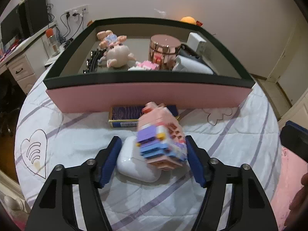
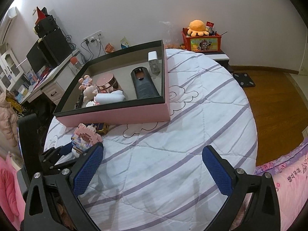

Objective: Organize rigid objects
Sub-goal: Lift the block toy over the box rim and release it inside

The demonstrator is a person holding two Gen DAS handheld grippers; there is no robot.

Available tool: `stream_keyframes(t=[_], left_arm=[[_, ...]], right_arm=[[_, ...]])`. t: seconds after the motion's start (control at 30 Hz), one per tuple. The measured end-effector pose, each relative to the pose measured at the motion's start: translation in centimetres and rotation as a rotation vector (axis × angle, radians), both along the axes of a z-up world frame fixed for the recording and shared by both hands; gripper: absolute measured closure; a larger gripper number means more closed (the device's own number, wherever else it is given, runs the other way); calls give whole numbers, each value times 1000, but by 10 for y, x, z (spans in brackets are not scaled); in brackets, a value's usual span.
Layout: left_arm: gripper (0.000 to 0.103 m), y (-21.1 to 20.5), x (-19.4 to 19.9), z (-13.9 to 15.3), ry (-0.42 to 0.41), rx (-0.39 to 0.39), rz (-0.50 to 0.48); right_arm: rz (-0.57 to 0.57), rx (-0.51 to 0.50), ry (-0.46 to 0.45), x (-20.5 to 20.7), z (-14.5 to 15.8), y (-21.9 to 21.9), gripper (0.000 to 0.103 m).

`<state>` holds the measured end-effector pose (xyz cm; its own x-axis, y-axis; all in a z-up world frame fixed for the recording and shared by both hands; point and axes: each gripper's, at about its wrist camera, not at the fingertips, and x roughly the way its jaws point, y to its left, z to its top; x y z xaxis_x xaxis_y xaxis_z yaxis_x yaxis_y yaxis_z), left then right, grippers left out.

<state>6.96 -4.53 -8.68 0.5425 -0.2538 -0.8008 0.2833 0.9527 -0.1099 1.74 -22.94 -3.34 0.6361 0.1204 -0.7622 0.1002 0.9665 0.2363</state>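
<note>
Building-block figure (image 1: 160, 136), a pastel model of pink, purple, blue and white bricks with small yellow studs, sits between the fingers of the left gripper (image 1: 154, 150), just near of the pink storage box (image 1: 150, 98) on the white quilt (image 1: 77, 134) with its purple stripes. The left gripper angles downward toward the bed, its black frame filling the near part of the left wrist view. Its right blue pad (image 1: 194, 159) lies against the figure's side, while the left pad (image 1: 110, 159) stands clear of the bricks, next to a white earbud case (image 1: 132, 163) that lies on the quilt partly under the figure; whether the figure is truly pinched I cannot tell, as it is blurred. Beyond it a dark blue tin (image 1: 125, 115) lies against the box's near wall. Inside the box are a pale doll (image 1: 117, 54), a rose-gold jar (image 1: 164, 48), a white adapter (image 1: 196, 42) and a dark bottle (image 2: 143, 82). The right gripper (image 2: 152, 165) also tilts down over bare quilt to the right, its jaws wide apart and holding nothing.
</note>
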Motion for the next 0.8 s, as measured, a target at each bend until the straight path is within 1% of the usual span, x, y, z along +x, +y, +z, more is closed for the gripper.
stream_keyframes(t=[0.03, 0.07, 0.13, 0.17, 0.33, 0.37, 0.4, 0.43, 0.47, 0.5, 0.67, 0.7, 0.8], left_arm=[[49, 1, 1, 4, -7, -11, -2], [54, 3, 1, 9, -14, -20, -4], [78, 8, 4, 13, -13, -27, -8], [78, 11, 6, 12, 1, -37, -13], [78, 17, 11, 9, 10, -44, 4], [77, 16, 12, 10, 7, -36, 5], [73, 14, 13, 9, 7, -20, 8], [61, 11, 12, 6, 17, 1, 10], [56, 11, 12, 3, 26, 2, 13], [49, 12, 13, 2, 28, -3, 15], [48, 14, 18, 3, 21, -20, 33], [51, 13, 18, 4, 20, -24, 28], [52, 13, 18, 4, 24, -41, 14]], right_arm=[[-1, -1, 0, 0, 0, 0, 0], [-1, -1, -2, 0, 1, 0, 0], [-4, -2, -2, 0, 1, -1, 0], [-6, 0, -2, 0, 1, -1, 0], [2, 1, -3, 0, 2, 3, 0], [4, -2, -2, 0, 2, 4, 0], [5, -2, -2, 0, 2, 4, 0], [5, -3, -1, 0, 1, 4, 0], [4, -2, 1, 0, 1, 4, 0], [3, -2, 1, 0, 1, 4, 0], [-4, -5, 6, 0, -1, 2, 0], [-7, -5, 8, 1, -1, 2, 0], [-8, -5, 10, 2, -1, 1, 0]])
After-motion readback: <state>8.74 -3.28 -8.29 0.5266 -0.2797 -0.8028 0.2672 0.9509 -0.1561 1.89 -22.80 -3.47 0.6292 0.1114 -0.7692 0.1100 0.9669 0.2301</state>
